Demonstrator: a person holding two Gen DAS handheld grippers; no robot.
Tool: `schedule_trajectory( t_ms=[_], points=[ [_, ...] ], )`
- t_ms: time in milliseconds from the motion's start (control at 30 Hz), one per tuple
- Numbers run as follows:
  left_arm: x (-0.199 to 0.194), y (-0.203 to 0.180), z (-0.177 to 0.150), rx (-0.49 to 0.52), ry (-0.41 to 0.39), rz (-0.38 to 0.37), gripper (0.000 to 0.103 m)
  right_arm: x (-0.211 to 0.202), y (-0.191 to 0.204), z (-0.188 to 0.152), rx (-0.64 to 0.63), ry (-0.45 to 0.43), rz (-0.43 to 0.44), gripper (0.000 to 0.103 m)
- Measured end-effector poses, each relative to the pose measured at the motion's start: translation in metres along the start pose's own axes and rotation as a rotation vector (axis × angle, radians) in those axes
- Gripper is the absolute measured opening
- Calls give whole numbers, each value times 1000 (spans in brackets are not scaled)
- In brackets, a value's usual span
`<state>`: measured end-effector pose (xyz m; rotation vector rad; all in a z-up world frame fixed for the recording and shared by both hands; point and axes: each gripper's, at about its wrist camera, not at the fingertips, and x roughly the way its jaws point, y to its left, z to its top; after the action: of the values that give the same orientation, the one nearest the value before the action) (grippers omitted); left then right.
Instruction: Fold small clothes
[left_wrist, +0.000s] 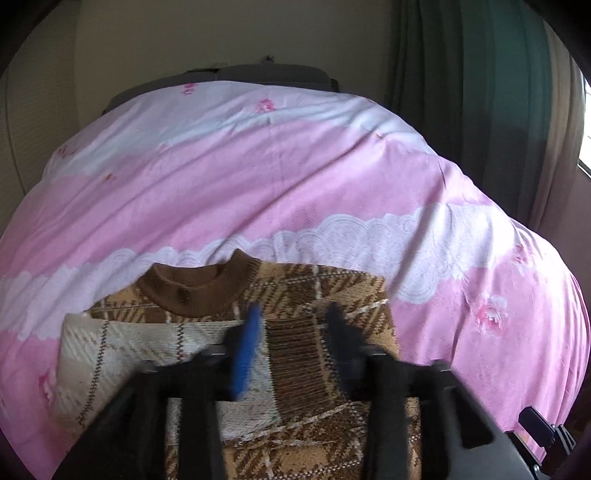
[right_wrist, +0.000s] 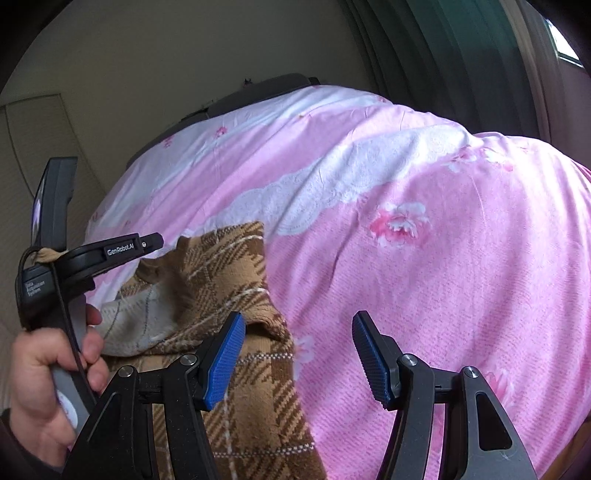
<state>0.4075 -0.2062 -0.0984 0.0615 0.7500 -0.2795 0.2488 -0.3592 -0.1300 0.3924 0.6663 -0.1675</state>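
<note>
A brown plaid sweater (left_wrist: 314, 306) lies on a bed under a pink floral cover (left_wrist: 258, 177), collar (left_wrist: 192, 291) toward 12 o'clock in the left wrist view, w/ a cream-backed part (left_wrist: 122, 347) folded across its front at approx. 9 o'clock. The left tongs (left_wrist: 291, 325) stand above the sweater's chest — jaws parted, nothing pinched between them; the blue pad (left_wrist: 245, 354) on one finger is blurred, the other finger dark.

In the right wrist view, the right tongs (right_wrist: 297, 354) hold apart at 6 o'clock, pads clear of any cloth: one blue pad (right_wrist: 223, 363) hangs over the sweater's (right_wrist: 236, 266) edge, the other (right_wrist: 373, 363) over bare cover (right_wrist: 424, 295). The garment sits at 8 o'clock there, running off the lower edge of the frame.

At 9 o'clock a hand (right_wrist: 48, 384) grips the grey handle of the other tool, its black body marked "GenRobot.AI" (right_wrist: 122, 249). A white lace-print band (left_wrist: 424, 243) crosses the cover just beyond the collar. Dark-green curtain (left_wrist: 461, 92) at 1 o'clock, cream wall (left_wrist: 221, 33) behind the bed.
</note>
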Motion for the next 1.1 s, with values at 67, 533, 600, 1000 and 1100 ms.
schedule_trajectory(
  t_ms=[67, 533, 600, 1000, 1100],
  points=[
    [-6, 3, -1, -2, -6, -7, 48, 2, 0, -1, -3, 3, 3, 61],
    [-71, 115, -71, 4, -40, 209, 64, 40, 53, 9, -148, 64, 106, 61],
    [-70, 140, -88, -34, -28, 236, 67, 56, 69, 13, -174, 84, 137, 61],
    [-45, 207, -123, -189, 22, 252, 71, 132, 121, 23, -268, 130, 149, 60],
    [-40, 212, -130, -215, 44, 245, 70, 148, 125, 24, -280, 159, 115, 60]
  ],
)
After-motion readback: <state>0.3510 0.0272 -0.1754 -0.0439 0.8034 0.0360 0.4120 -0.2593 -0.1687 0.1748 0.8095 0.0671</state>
